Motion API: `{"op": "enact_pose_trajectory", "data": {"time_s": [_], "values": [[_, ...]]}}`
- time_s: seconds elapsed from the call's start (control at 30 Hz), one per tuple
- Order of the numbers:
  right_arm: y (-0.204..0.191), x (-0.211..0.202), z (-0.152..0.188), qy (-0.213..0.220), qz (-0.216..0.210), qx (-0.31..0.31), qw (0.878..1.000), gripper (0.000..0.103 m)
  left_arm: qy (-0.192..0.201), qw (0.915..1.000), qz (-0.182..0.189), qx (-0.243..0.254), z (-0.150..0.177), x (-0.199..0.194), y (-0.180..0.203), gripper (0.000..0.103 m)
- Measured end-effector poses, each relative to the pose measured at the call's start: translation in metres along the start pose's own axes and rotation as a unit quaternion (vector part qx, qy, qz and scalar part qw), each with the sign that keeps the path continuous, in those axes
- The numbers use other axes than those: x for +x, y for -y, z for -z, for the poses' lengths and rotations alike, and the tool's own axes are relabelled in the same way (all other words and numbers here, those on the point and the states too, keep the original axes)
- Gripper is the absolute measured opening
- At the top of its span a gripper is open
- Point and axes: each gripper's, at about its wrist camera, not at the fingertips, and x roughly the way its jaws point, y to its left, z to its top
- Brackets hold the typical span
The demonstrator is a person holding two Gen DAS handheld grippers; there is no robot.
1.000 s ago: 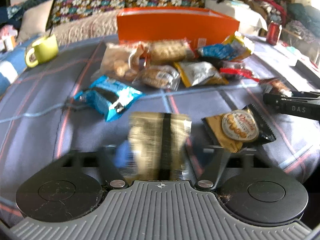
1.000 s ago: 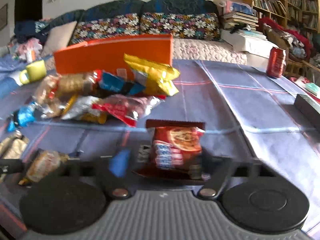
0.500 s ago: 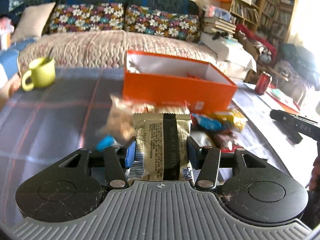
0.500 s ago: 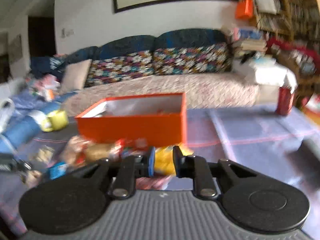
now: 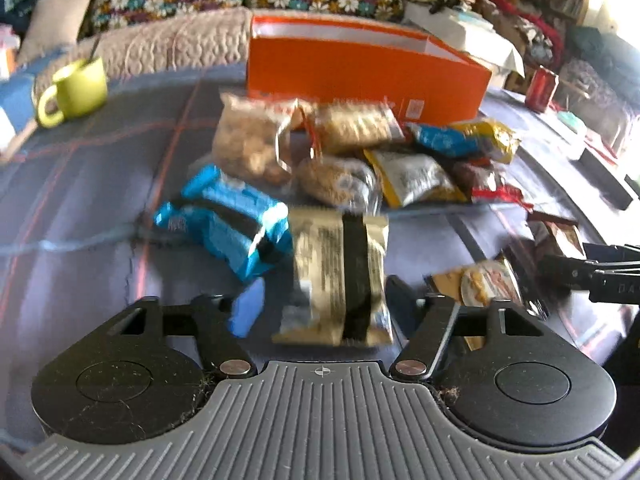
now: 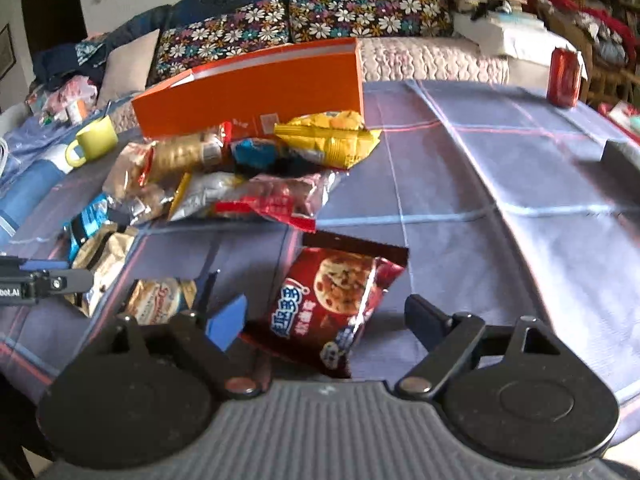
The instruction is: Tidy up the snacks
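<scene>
The table (image 6: 460,184), under a blue-grey plaid cloth, carries everything. At its far side stands the orange box (image 5: 360,68), open-topped; its inside is mostly hidden from both views, so I cannot tell how many snacks it holds. Judging by what lies outside it, most of the sorting is left to do.

Just near of the box lies the loose heap of snacks (image 5: 352,152) (at least 8 packets): clear bags of biscuits, a yellow bag (image 6: 328,140), a silver-and-yellow one, a red-edged clear wrapper (image 6: 276,200). The blue packet (image 5: 228,228) lies at the heap's near left, touching the gold packet.

The gold packet (image 5: 340,276) sits between the fingers of the left gripper (image 5: 320,308), whose jaws are opening; neither pad presses on it, so it looks released onto the cloth rather than held. The red cookie packet (image 6: 336,308) lies likewise between the spread fingers of the right gripper (image 6: 324,320), whose jaws are also opening wide and stand clear of it on both sides.

Smallest, the round-label biscuit packet (image 5: 484,284) lies between the 2 grippers, near the front edge.

So 3 packets lie apart from the heap at the near side, none of these in the box.
</scene>
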Motion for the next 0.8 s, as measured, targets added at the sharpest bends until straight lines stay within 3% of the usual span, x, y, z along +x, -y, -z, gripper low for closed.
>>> {"op": "enact_pose_trajectory", "data": {"time_s": [0.07,0.17,0.2,0.23,0.27,0.4,0.5,0.67,0.8], "values": [[-0.003,0.003,-0.002,0.004,0.002,-0.003,1.0,0.078,-0.002,1.0,-0.001,0.009,-0.002,0.005,0.002,0.049],[-0.008,0.005,0.0,0.011,0.01,-0.019,1.0,0.075,-0.023,0.9994,-0.01,0.024,0.001,0.022,0.006,0.047],[-0.011,0.005,0.001,0.013,0.016,-0.032,0.999,0.072,-0.012,0.9988,-0.026,0.04,0.005,0.023,0.011,0.045],[-0.013,0.003,0.004,0.016,0.024,-0.046,0.999,0.062,-0.006,0.9983,-0.029,0.05,0.007,0.022,0.015,0.034],[-0.014,0.0,0.007,0.021,0.034,-0.06,0.997,0.052,-0.006,0.9988,-0.015,0.046,0.007,0.019,0.015,0.014],[-0.003,-0.007,0.005,0.017,0.027,-0.05,0.998,0.051,-0.005,0.9996,-0.002,0.028,0.001,0.01,0.01,0.014],[0.006,-0.025,-0.005,0.039,0.002,-0.019,0.999,0.051,0.016,0.9997,0.013,0.011,-0.01,-0.01,0.003,0.014],[0.008,-0.046,-0.061,0.113,-0.045,-0.011,0.992,0.051,0.065,0.997,0.04,-0.013,-0.059,-0.027,-0.009,0.014],[-0.002,-0.026,-0.128,0.165,-0.059,-0.045,0.983,0.051,0.113,0.9932,0.026,-0.004,-0.124,-0.018,-0.012,0.014]]}}
